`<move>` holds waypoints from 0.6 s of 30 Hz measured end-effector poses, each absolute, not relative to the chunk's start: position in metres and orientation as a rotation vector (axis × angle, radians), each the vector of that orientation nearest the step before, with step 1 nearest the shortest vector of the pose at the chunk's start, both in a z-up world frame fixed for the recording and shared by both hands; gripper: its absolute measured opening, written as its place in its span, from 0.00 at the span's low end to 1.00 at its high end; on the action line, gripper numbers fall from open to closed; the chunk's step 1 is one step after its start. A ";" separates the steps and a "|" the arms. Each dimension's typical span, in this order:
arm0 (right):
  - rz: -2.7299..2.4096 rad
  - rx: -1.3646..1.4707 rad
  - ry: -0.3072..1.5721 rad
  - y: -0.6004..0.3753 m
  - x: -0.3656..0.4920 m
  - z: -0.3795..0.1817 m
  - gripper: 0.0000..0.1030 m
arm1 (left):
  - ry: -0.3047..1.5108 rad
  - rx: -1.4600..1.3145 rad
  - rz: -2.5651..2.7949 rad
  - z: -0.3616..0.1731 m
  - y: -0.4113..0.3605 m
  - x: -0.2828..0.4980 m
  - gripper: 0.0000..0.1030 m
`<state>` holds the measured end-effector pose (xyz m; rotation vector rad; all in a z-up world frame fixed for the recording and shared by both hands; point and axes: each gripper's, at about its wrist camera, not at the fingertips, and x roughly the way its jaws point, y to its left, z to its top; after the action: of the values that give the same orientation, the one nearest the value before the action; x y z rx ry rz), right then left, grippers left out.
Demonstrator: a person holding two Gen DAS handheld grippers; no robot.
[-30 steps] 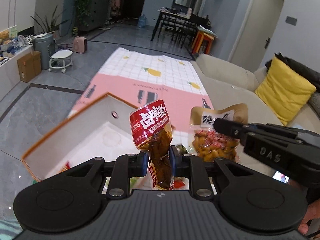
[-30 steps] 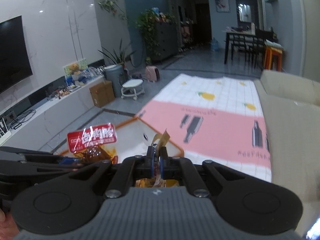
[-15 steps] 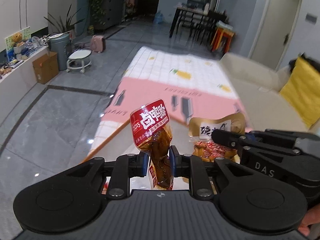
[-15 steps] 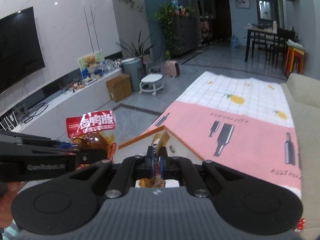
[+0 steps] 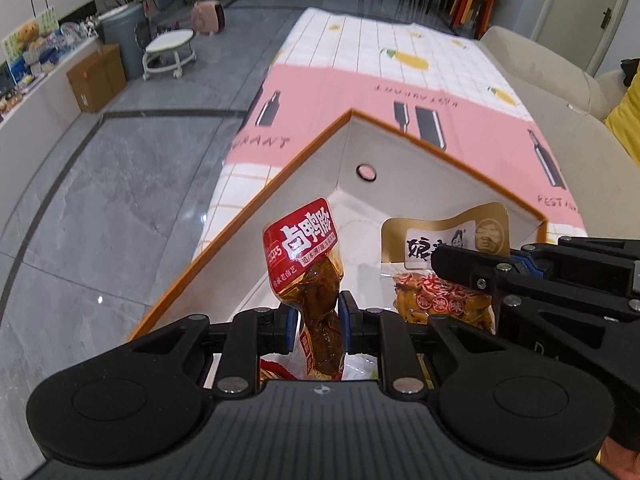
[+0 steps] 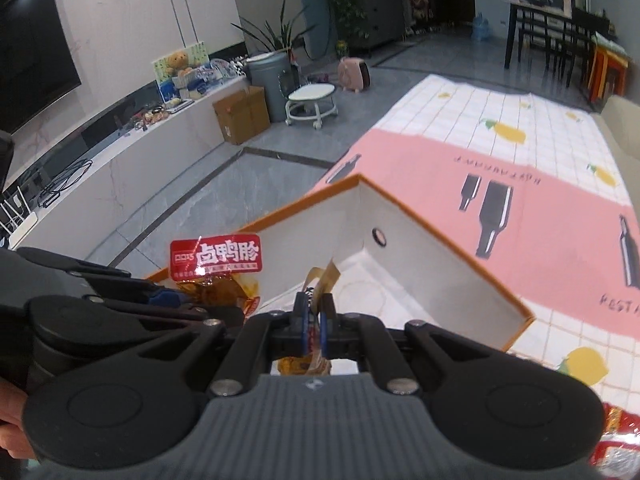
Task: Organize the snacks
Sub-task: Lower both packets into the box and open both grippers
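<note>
Setting: home living room. Wall-mounted TV (image 6: 28, 52), beige sofa (image 5: 560, 92), dining table (image 6: 560, 20), potted plant (image 6: 272, 40), grey tiled floor (image 5: 100, 200).

Two black hand-held grippers with blue pads

The left gripper (image 5: 318, 320) is black plastic, with a grey ribbed plate in the middle and a big round disc on each side. Flat black arms with shiny silver screws lead to the fingers (image 5: 289, 326), which have blue pads inside. The right gripper (image 6: 314, 322) looks just the same: a grey ribbed plate, two round discs, silver screws and blue pads. From the left camera its side shows small white letters.
</note>
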<state>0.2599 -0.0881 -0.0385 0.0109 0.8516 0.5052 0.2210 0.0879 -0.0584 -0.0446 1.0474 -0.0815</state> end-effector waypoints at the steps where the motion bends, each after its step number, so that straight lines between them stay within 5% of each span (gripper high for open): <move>1: 0.505 0.014 0.862 -0.087 0.262 -0.042 0.00 | 1.056 -0.045 -0.081 -0.062 0.088 0.223 0.22; 18: 0.476 -0.102 0.970 -0.073 0.284 -0.086 0.02 | 1.135 0.021 -0.062 -0.095 0.085 0.250 0.22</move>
<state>0.2836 -0.0728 -0.0864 -0.1017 0.9704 0.4760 0.2501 0.0846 -0.0954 0.0212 1.1350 -0.0621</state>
